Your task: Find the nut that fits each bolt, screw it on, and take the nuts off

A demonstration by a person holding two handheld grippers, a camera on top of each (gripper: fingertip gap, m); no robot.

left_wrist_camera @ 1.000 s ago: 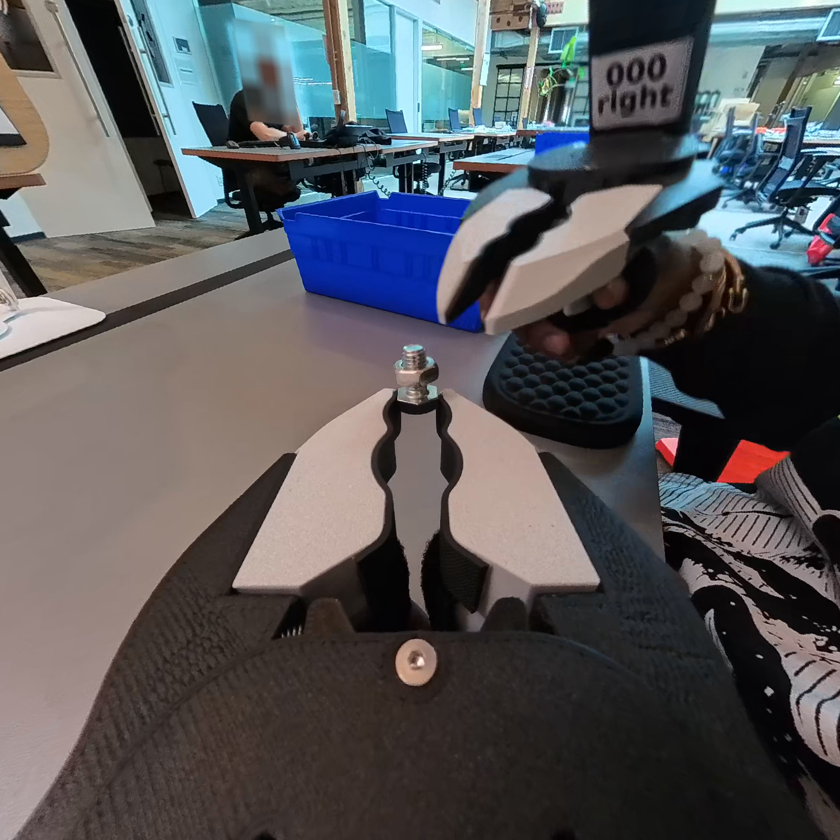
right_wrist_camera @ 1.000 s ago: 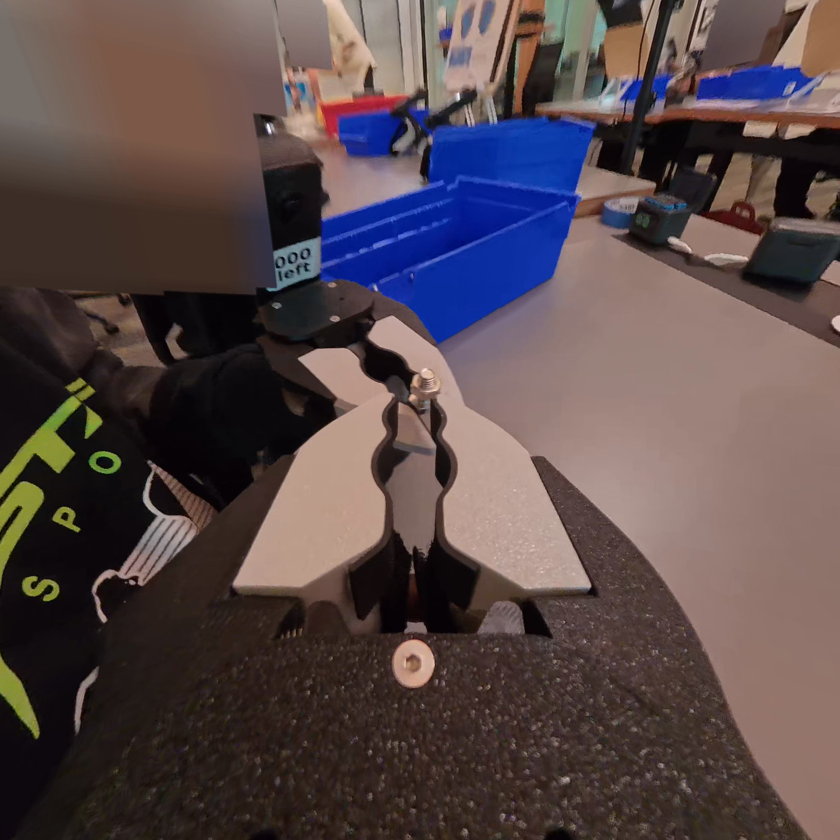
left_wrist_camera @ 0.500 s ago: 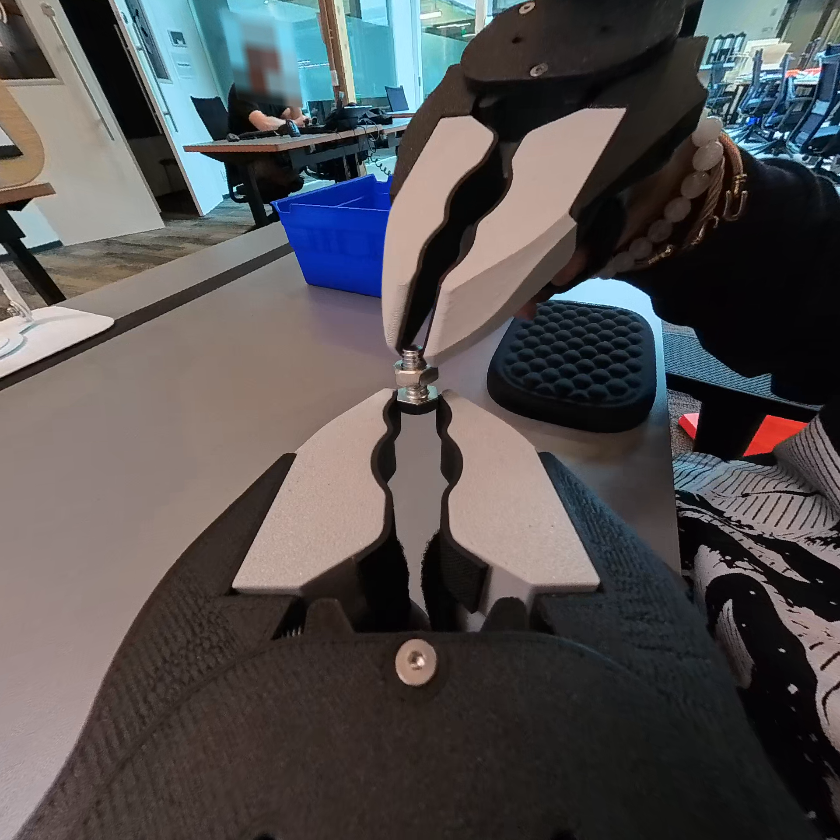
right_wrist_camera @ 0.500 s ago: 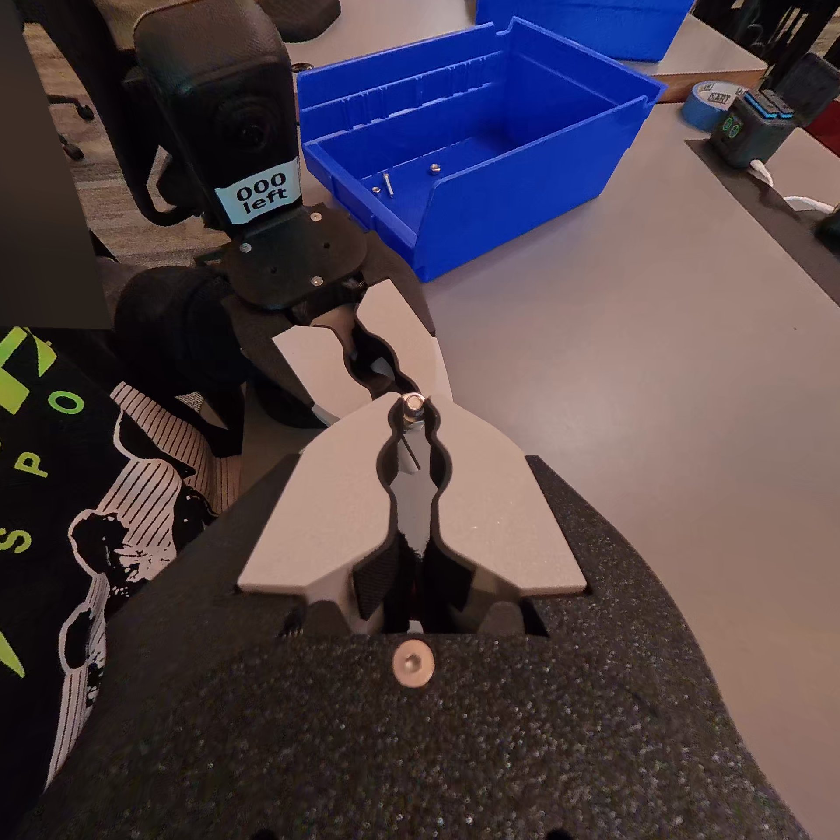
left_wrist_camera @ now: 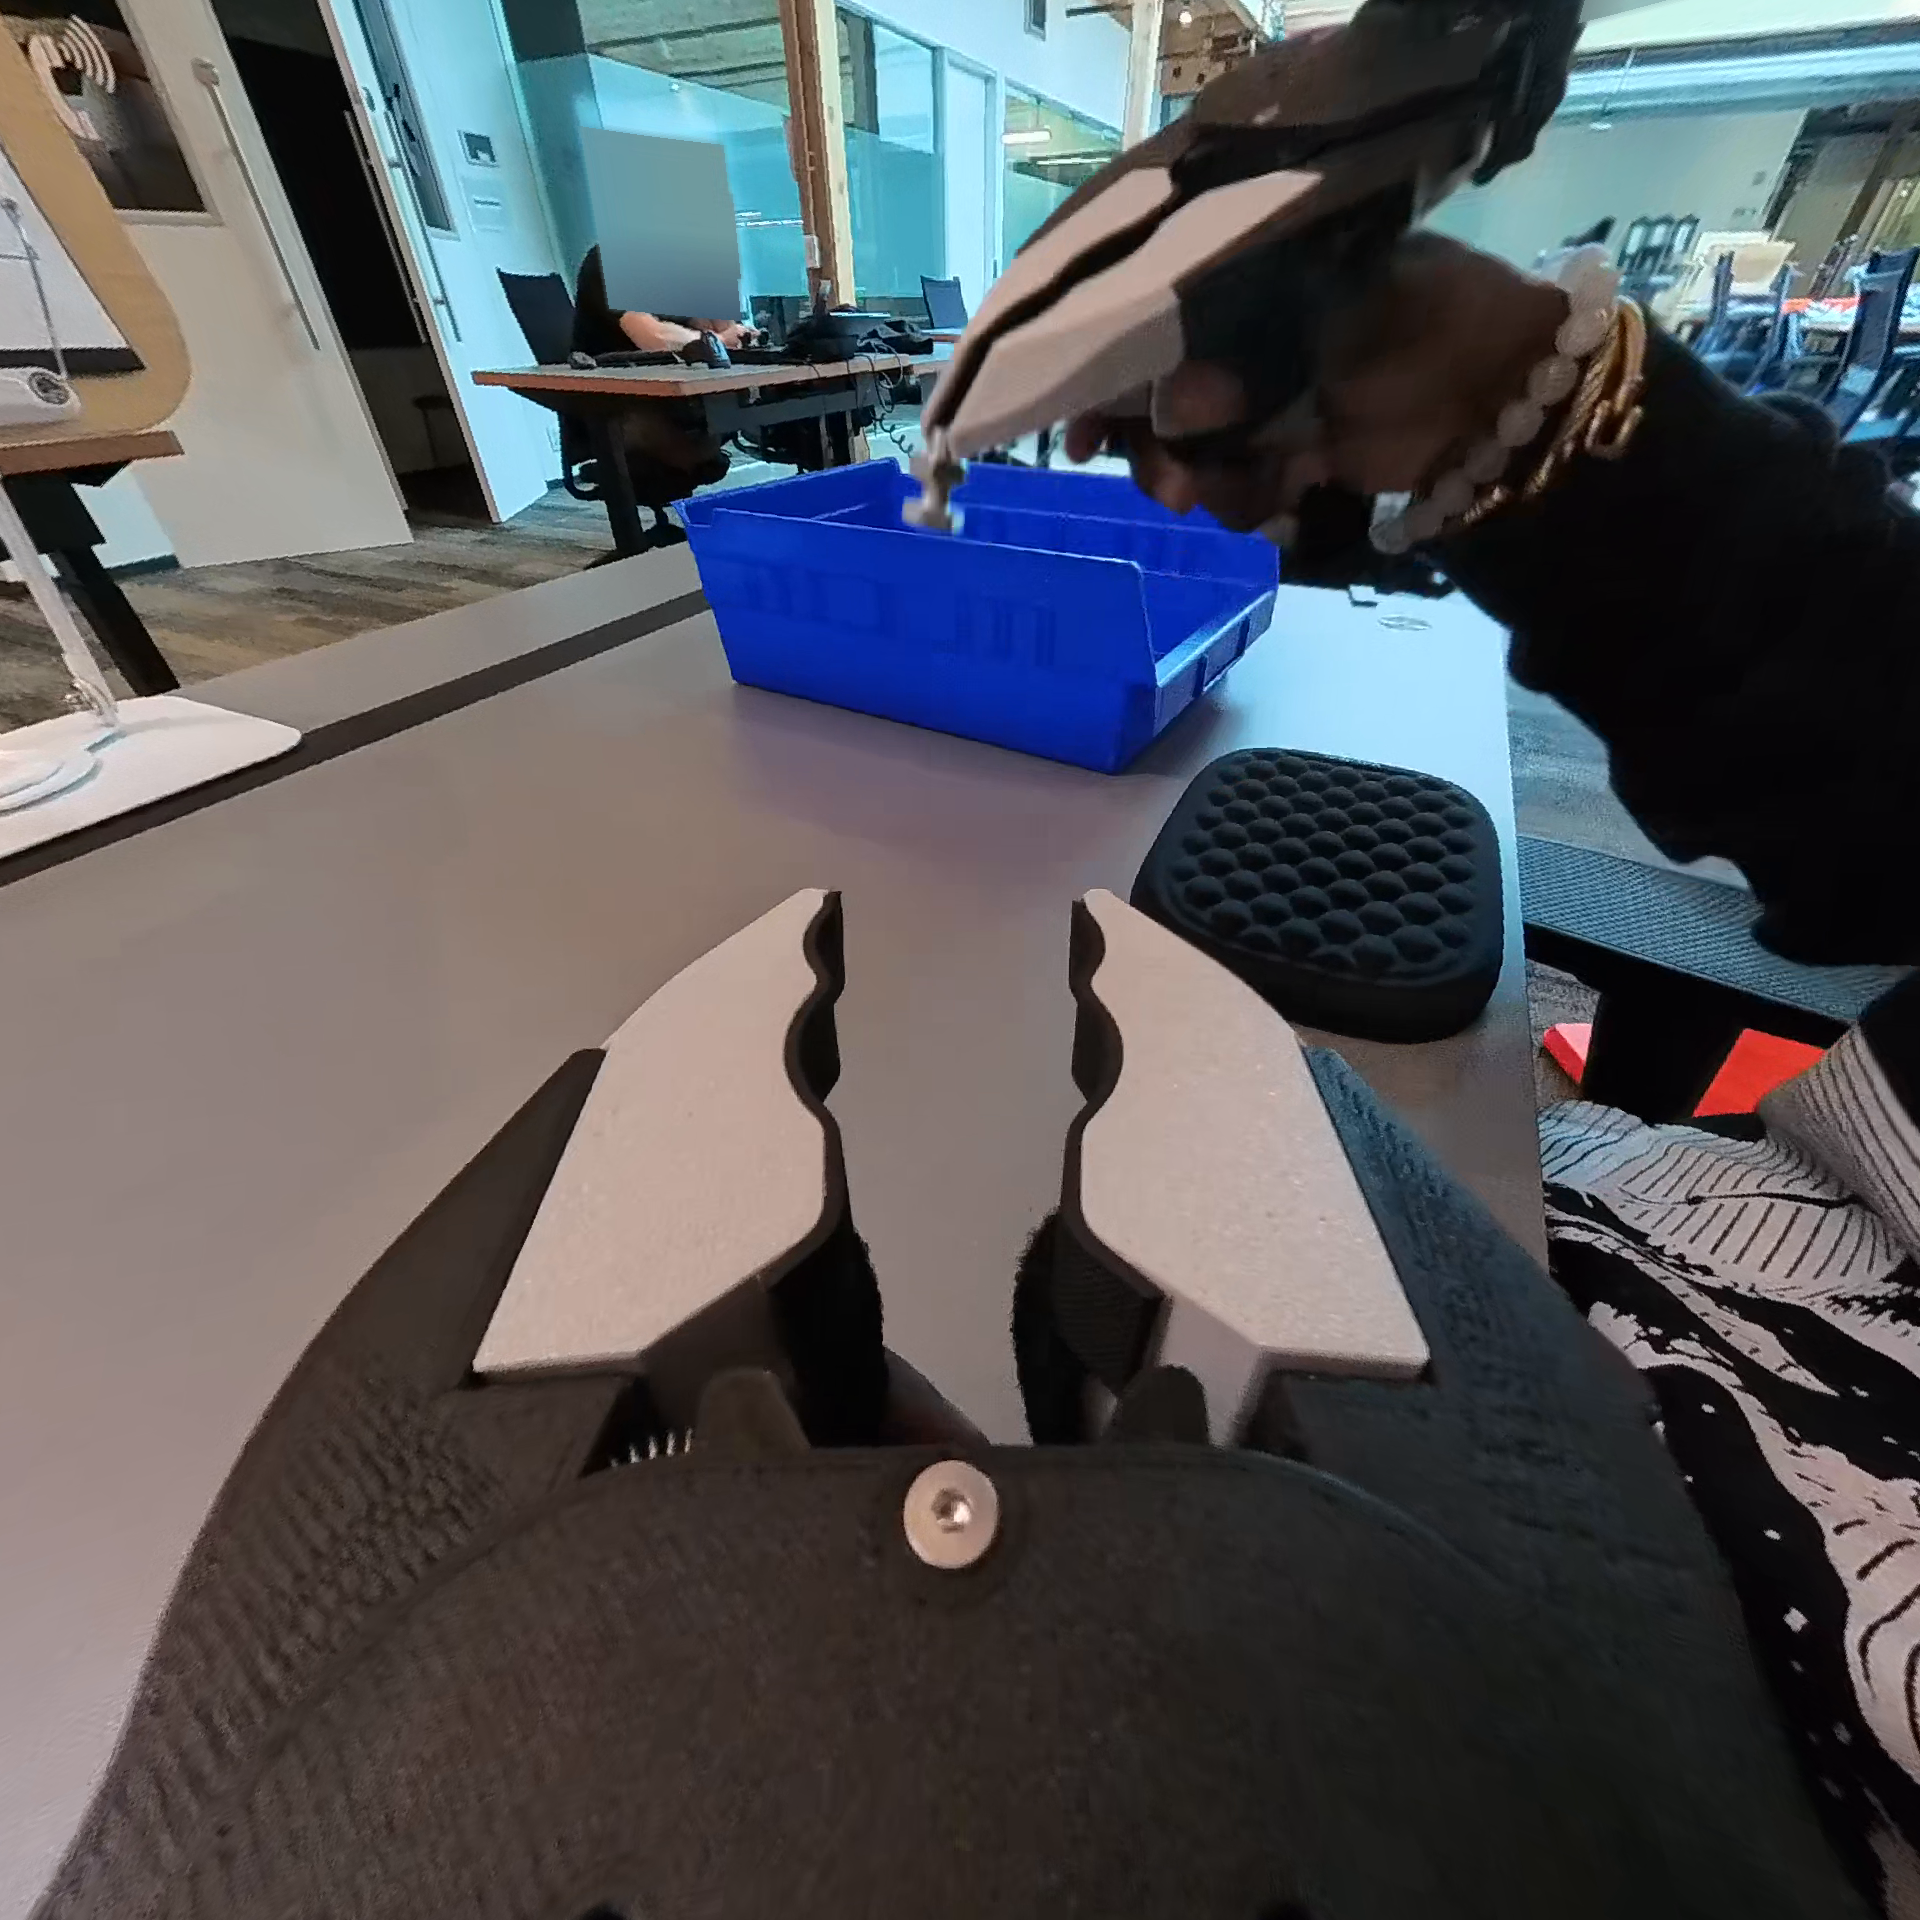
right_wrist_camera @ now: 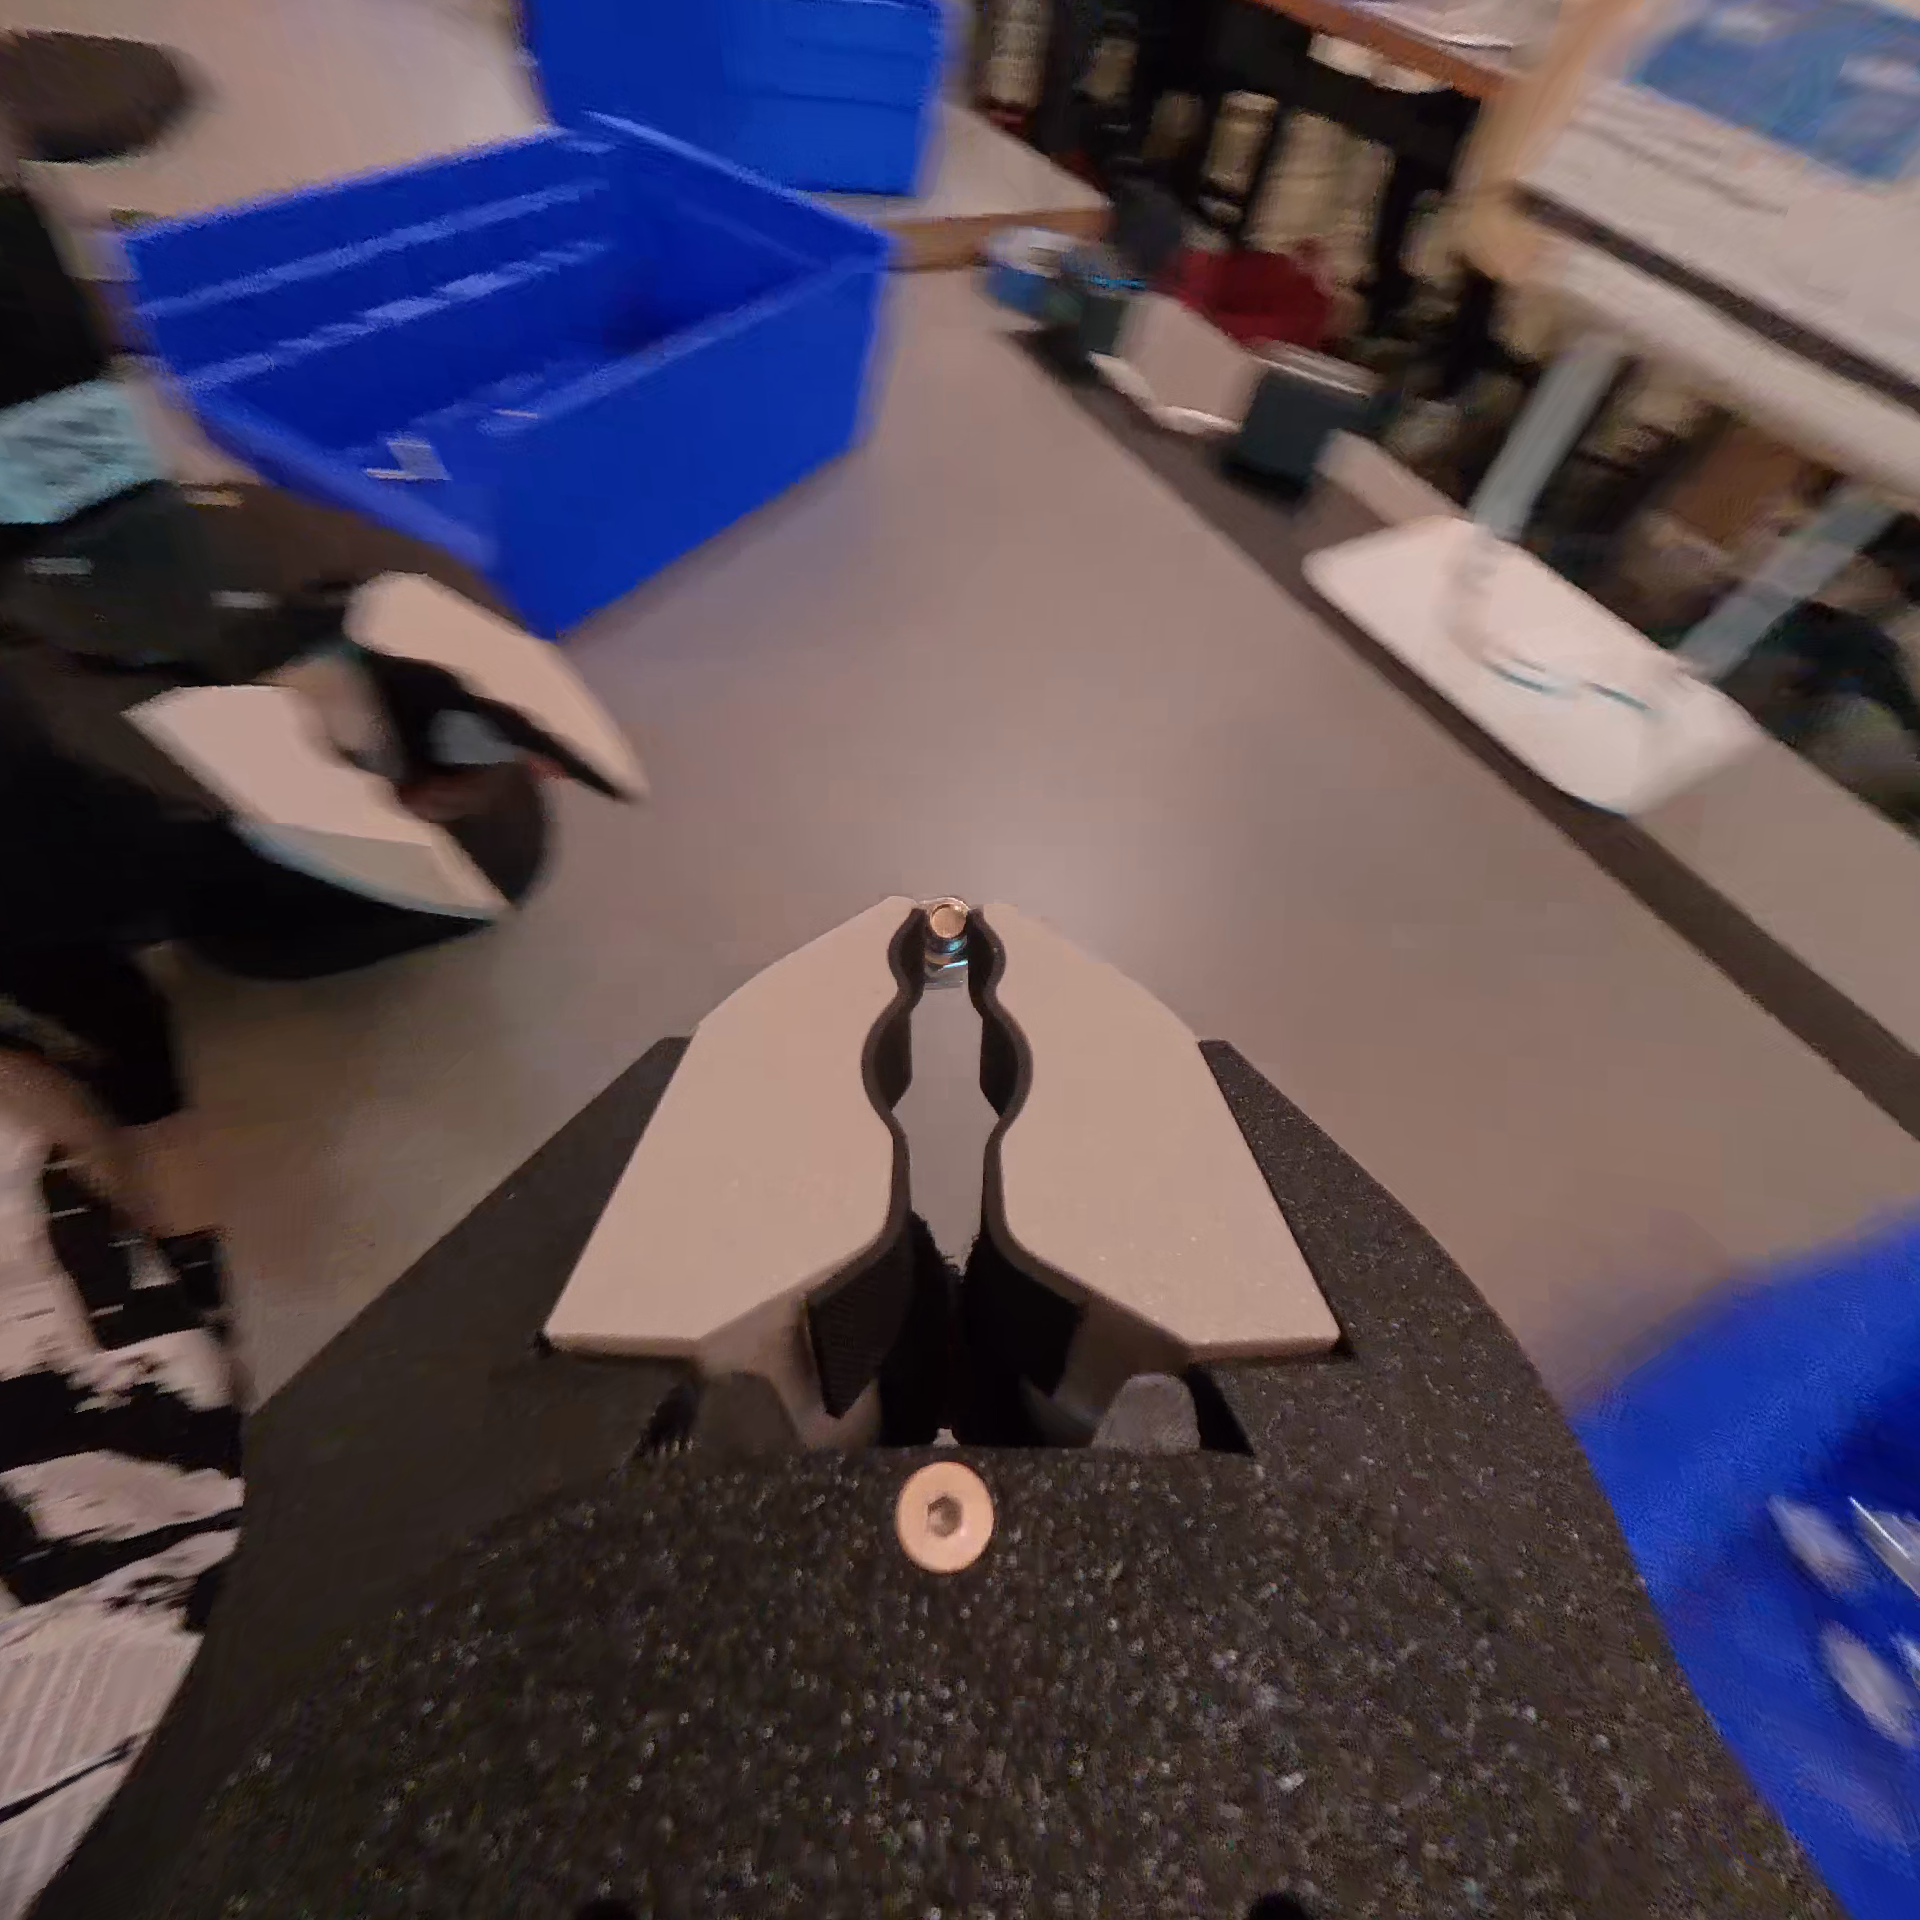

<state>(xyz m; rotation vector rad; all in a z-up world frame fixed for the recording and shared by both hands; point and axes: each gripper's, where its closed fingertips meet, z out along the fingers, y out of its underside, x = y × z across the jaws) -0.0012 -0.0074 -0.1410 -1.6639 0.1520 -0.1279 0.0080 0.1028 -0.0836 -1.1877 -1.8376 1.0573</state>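
**Right claw pinches the bolt; left claw gapes over bare table**

The right gripper (right_wrist_camera: 948, 920) has its two flat, matte grey fingers drawn nearly together, their wavy black inner pads pressed on a small silvery steel bolt (right_wrist_camera: 945, 935) right at the tips. From the right wrist view the bolt's round, shiny end faces the camera. From the left wrist view the same bolt (left_wrist_camera: 935, 488) hangs down from the fingertips, threaded shank above and a wider part at the bottom; blur hides whether a nut rides on it. It is held in the air in front of the blue bin.

The left gripper (left_wrist_camera: 954, 925) stands wide apart, nothing between its scalloped pads but smooth grey table (left_wrist_camera: 416, 987). Its body is coarse, grainy black plastic with one bright hex screw.

Just right of its fingers lies a black rounded pad (left_wrist_camera: 1325, 883) covered in honeycomb bumps. Farther off sits the glossy blue plastic bin (left_wrist_camera: 935, 655), ribbed on its front wall, open-topped; a few small metal pieces (right_wrist_camera: 410, 462) lie on its floor.
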